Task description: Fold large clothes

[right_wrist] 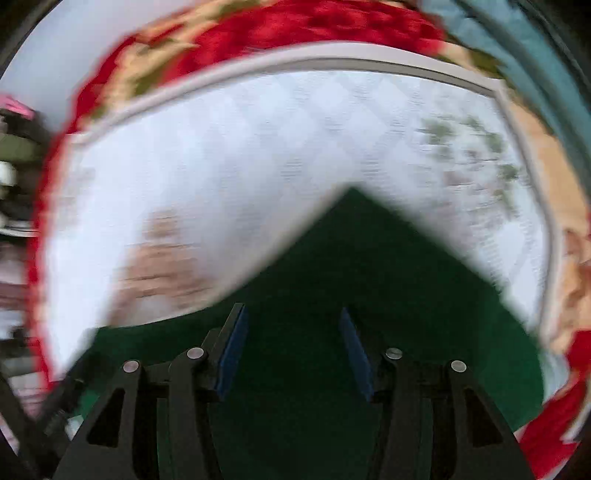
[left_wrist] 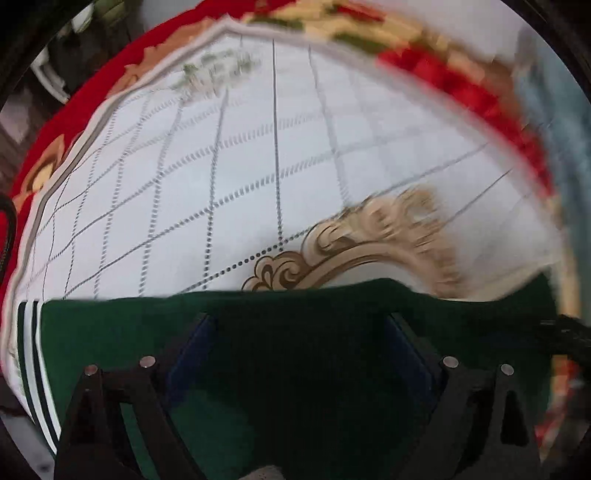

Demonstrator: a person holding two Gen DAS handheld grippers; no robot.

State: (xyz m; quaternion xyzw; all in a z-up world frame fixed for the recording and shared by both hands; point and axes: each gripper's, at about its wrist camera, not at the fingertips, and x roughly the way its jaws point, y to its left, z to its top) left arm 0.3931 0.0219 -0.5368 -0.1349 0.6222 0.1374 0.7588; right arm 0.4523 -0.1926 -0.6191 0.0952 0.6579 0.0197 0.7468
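Note:
A dark green garment (left_wrist: 295,332) with white stripes along its left edge (left_wrist: 33,369) lies on a white patterned cloth (left_wrist: 258,166). My left gripper (left_wrist: 299,321) is open, its blue-padded fingers (left_wrist: 192,347) spread wide over the garment's far edge, holding nothing. In the right wrist view the same green garment (right_wrist: 351,258) comes to a point ahead of me. My right gripper (right_wrist: 291,321) is open above the green fabric, its blue pads (right_wrist: 232,354) apart. Both views are motion blurred.
The white cloth (right_wrist: 221,166) has a grid of lines and a gold scroll motif (left_wrist: 369,236). A red and cream floral border (left_wrist: 461,85) surrounds it (right_wrist: 295,26). Blurred household items (right_wrist: 14,166) lie past the left edge.

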